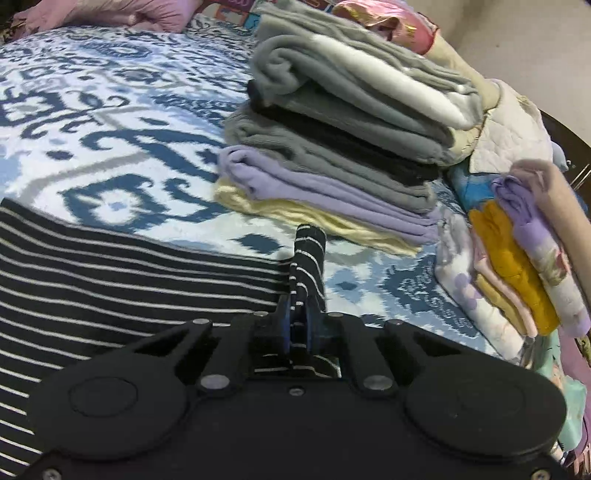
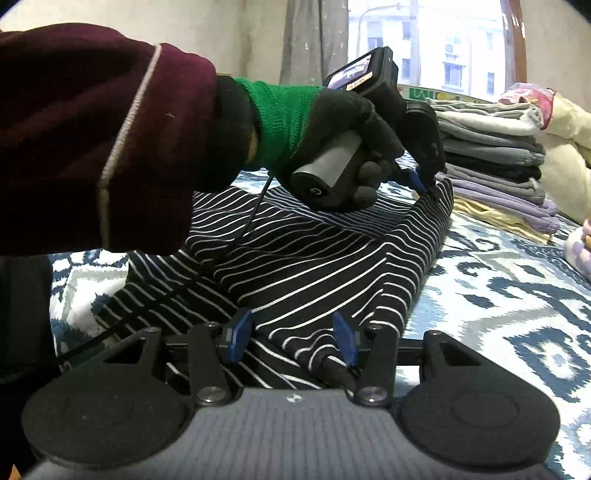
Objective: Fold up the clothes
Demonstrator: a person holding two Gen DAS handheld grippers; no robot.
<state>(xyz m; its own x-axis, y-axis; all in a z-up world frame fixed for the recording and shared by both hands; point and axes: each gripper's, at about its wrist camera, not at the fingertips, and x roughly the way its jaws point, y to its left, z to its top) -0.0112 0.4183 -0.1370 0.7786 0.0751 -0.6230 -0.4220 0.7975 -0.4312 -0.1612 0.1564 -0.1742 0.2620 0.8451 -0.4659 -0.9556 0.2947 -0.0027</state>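
A black garment with thin white stripes lies on the patterned bedspread. My left gripper is shut on a bunched corner of it, and a tuft of striped cloth sticks up past the blue pads. In the right wrist view the same garment lies partly folded, and the left gripper, held by a gloved hand, pinches its far corner. My right gripper is at the garment's near edge. Its blue fingers stand apart over the cloth without pressing on it.
A tall stack of folded grey, black, lilac and yellow clothes stands just beyond the garment, and shows again in the right wrist view. A smaller folded pile lies to its right. A maroon sleeve fills the left. Pink pillow at the back.
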